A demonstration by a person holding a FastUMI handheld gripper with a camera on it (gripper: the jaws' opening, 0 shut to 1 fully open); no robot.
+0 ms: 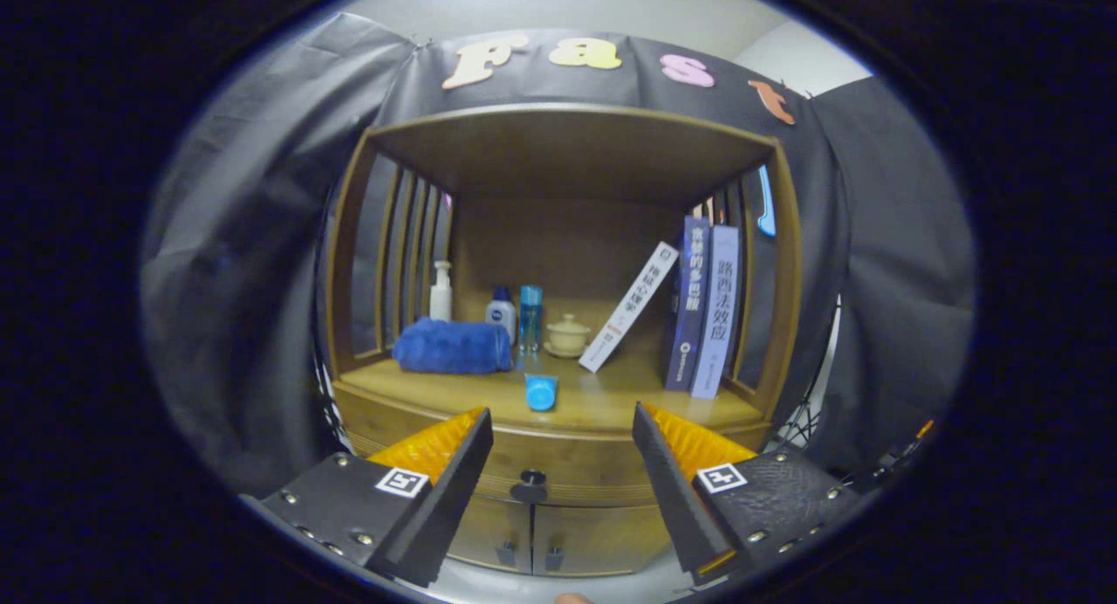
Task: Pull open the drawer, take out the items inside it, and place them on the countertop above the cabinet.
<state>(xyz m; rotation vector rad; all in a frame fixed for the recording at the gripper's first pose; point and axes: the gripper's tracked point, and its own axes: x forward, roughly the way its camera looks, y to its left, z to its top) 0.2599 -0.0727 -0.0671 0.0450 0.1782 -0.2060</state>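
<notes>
Smooth wooden cabinet (567,464), fluffy cloth towel (452,346)

Before you, a honey-brown wooden cabinet (567,150) with a dark round drawer knob (529,479). On its countertop (611,403): your royal-blue towel (452,346), a white pump bottle (442,291), a clear blue bottle (531,318), a cream lidded cup (568,334), a sky-blue tube (541,392), one white book (628,307), two navy-and-lavender books (705,312).

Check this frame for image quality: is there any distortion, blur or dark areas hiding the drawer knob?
Gripper view: fisheye bends the cabinet edges; focus is sharp; shelf interior dim but readable; drawer knob clearly visible between the open gripper fingers.
</notes>
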